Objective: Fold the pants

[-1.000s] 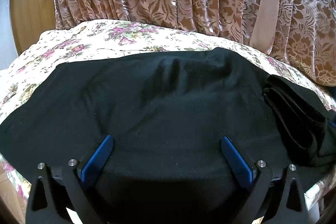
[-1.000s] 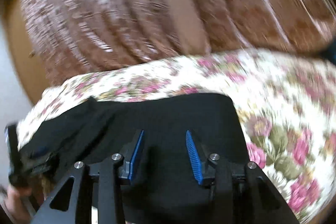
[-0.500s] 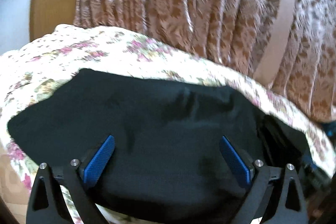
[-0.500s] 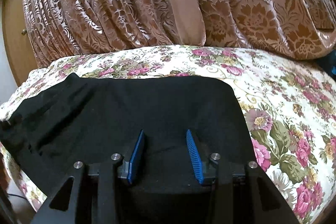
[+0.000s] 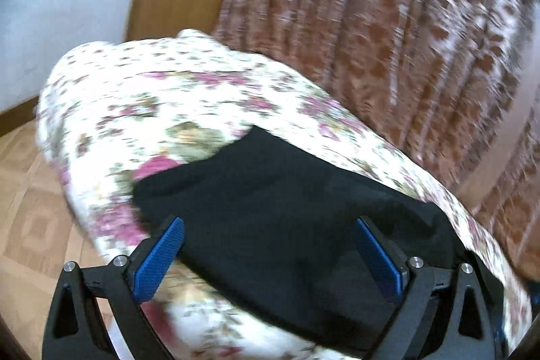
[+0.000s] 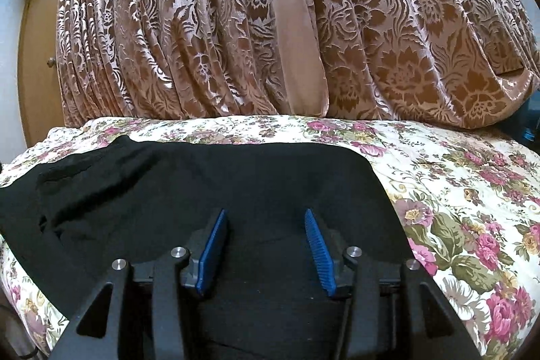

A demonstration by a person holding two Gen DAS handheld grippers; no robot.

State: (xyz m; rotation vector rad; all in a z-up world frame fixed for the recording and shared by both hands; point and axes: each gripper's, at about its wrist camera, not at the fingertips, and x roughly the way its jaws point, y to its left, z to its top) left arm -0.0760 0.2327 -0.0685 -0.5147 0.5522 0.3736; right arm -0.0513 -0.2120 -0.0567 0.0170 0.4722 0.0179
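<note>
On the bed (image 6: 472, 177), black pants (image 6: 209, 177) lie flat on the flowery cover, near its left end. Behind the bed hangs a brown curtain (image 6: 388, 22) with a leaf pattern. The right hand-held gripper (image 6: 265, 235) sits low over the pants. Its blue pads have just been moving apart, and they stand a little way apart with only flat cloth under them. The left hand-held gripper (image 5: 270, 255) is spread wide over the pants' edge (image 5: 270, 191) and grips nothing. That view is blurry.
</note>
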